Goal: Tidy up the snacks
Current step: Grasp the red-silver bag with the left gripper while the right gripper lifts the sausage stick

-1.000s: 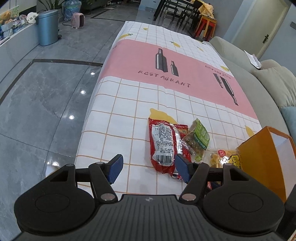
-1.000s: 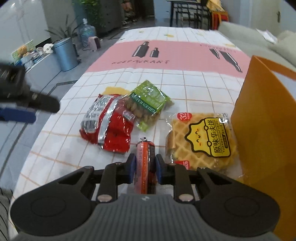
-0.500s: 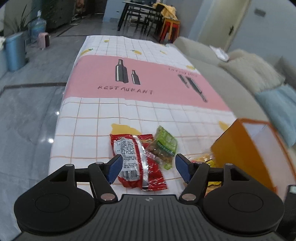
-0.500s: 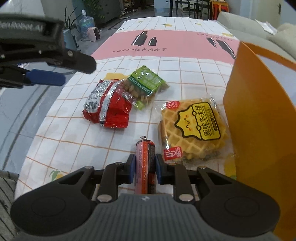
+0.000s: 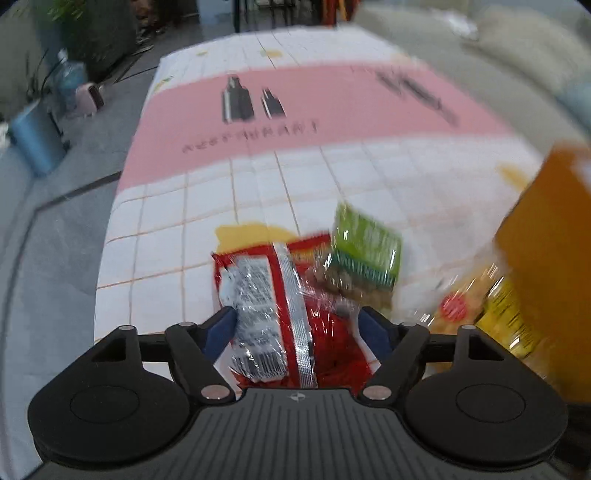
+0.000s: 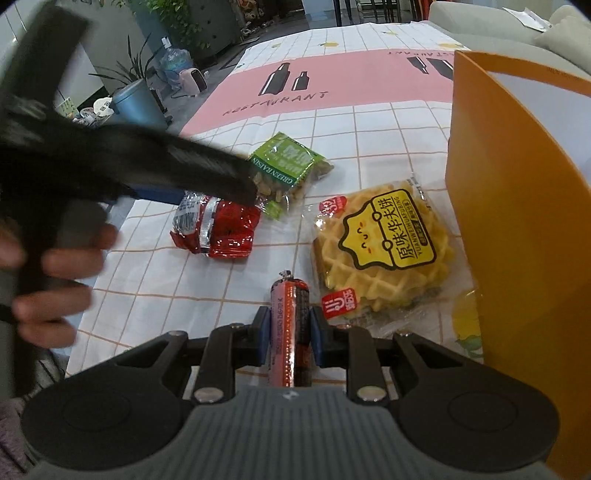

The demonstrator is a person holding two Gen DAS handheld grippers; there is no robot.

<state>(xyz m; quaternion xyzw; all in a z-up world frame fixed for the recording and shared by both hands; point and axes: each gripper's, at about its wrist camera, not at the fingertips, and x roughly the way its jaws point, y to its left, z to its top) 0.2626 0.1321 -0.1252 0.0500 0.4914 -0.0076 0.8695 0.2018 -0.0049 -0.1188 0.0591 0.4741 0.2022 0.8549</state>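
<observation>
The left wrist view is blurred. My left gripper [image 5: 297, 326] hangs low over a red snack packet [image 5: 288, 295]; its jaws are opening, and the packet lies between the blue pads without being pressed. A green raisin packet [image 5: 365, 251] overlaps the red one's far right corner. In the right wrist view, my right gripper [image 6: 288, 332] is shut on a thin orange-red sausage stick [image 6: 290, 314]. A waffle packet [image 6: 384, 251] lies just to its right, against the upright orange paper bag [image 6: 517, 184]. The left gripper's black fingers [image 6: 192, 166] reach over the red packet [image 6: 218, 229].
The checked tablecloth [image 5: 166, 240] with a pink band ends at the left over grey floor. A person's hand [image 6: 55, 266] grips the left tool. A blue bin [image 6: 140, 103] and plants stand far left, and a sofa [image 6: 498, 29] runs along the right.
My left gripper has swung right and come down over the red packet, which now lies between its wider-spread fingers. The right gripper has kept the sausage stick and drifted slightly.
</observation>
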